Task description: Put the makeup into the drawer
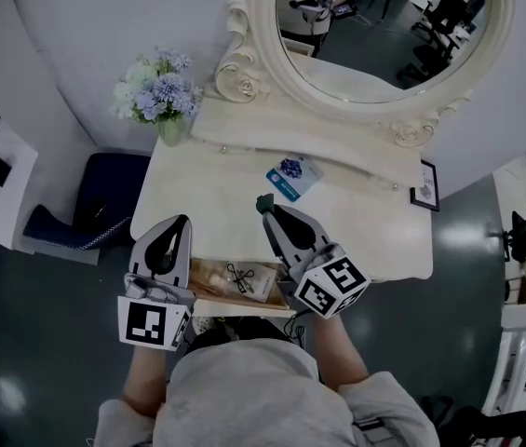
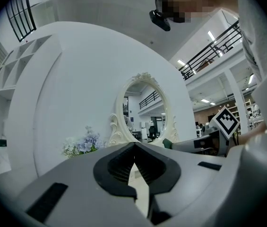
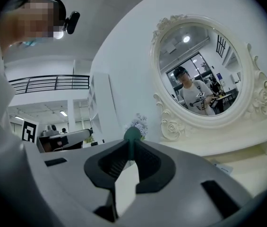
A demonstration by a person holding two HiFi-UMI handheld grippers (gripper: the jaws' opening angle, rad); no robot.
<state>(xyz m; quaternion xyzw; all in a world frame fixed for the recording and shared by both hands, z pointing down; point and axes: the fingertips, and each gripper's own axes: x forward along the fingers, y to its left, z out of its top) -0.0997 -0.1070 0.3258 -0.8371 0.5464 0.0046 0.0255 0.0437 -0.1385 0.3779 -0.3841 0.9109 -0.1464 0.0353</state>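
Green makeup piece (image 3: 132,134) is pinched at the tip of my right claw (image 1: 270,210), held level, ready for the open drawer (image 1: 244,308). My left claw (image 1: 179,220) is closed and empty.

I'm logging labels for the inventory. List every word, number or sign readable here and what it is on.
No text can be read.
Blue-and-white packet on the table: print too small.
Framed card: blurred.
Pack in the drawer: black mark, unreadable.
Left cube, right cube: square marker patterns, no letters.
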